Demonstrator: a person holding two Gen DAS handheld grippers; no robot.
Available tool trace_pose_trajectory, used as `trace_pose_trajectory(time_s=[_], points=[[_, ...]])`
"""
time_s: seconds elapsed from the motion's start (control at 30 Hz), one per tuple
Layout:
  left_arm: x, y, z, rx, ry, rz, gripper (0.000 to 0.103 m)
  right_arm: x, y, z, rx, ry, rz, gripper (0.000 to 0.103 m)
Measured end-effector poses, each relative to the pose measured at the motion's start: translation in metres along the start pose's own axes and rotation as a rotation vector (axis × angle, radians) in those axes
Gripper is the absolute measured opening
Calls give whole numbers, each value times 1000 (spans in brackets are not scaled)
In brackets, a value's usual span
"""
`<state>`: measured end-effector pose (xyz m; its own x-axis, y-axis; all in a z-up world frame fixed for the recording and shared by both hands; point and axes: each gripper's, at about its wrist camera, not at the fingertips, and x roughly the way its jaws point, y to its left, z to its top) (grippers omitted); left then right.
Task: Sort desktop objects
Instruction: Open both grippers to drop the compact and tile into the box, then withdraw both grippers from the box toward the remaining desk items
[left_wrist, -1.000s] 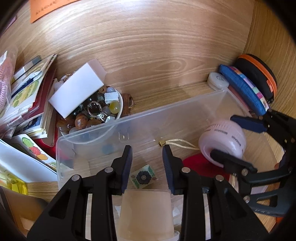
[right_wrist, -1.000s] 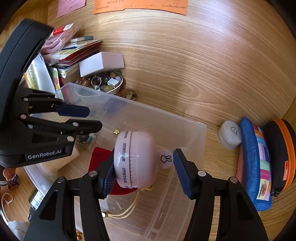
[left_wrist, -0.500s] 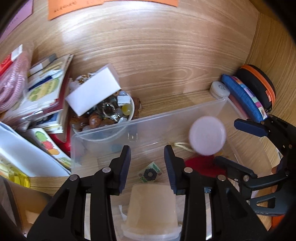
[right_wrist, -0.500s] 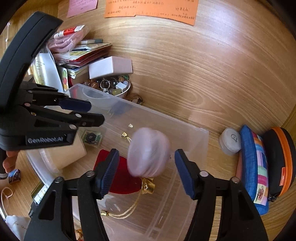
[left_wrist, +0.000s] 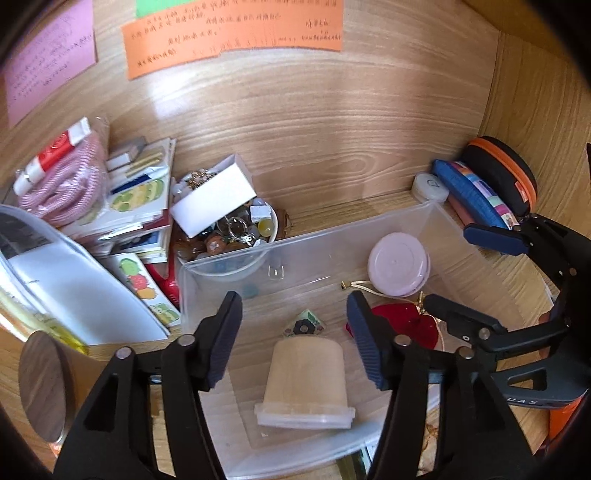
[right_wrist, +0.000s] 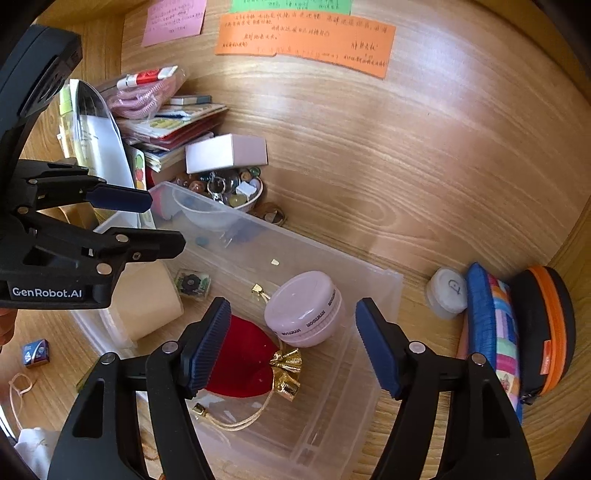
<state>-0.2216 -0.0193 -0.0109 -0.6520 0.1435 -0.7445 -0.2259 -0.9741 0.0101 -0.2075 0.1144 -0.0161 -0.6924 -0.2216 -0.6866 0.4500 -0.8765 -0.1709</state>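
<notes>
A clear plastic bin (left_wrist: 314, 234) (right_wrist: 332, 251) lies on the wooden desk. A beige cup (left_wrist: 306, 376) (right_wrist: 144, 302) rests on its side inside it. My left gripper (left_wrist: 293, 314) (right_wrist: 166, 221) hangs above the cup with its jaws opening, the pads clear of it. A pink round jar (right_wrist: 303, 314) (left_wrist: 399, 264) lies tilted on the bin floor beside a red drawstring pouch (right_wrist: 240, 362) (left_wrist: 402, 325). My right gripper (right_wrist: 291, 314) (left_wrist: 447, 266) is above the jar with its jaws opening, and nothing is gripped. A small patterned packet (left_wrist: 304, 325) (right_wrist: 192, 282) also lies in the bin.
A bowl of beads (left_wrist: 236, 229) with a white box (left_wrist: 214, 199) on it stands behind the bin, next to stacked booklets (left_wrist: 140, 195). A white round pot (right_wrist: 447, 291), blue pencil case (right_wrist: 491, 332) and orange-rimmed case (right_wrist: 546, 325) line the right wall.
The right gripper let go of the pink jar, which dropped and tipped onto the bin floor. Both grippers rose and spread wider; the left one widened above the beige cup.
</notes>
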Motion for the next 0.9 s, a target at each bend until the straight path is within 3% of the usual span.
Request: trace_pose_trajectory(time_s=[0.07,0.33,0.5,0.9], points=[[-7,-1,-1,-2,-13,1,69,-7,2,0,-7,-8,-9,67],[-38,-11,-9,13,-59,18,75,-38,10,-5,-37,-43,-46,71],[-58,-16,-19,24,-93,33,84,-59,12,-11,-30,-69,-60,77],[-96,-11,-49,10,-138,37,95,-94,16,-35,18,-94,-49,78]])
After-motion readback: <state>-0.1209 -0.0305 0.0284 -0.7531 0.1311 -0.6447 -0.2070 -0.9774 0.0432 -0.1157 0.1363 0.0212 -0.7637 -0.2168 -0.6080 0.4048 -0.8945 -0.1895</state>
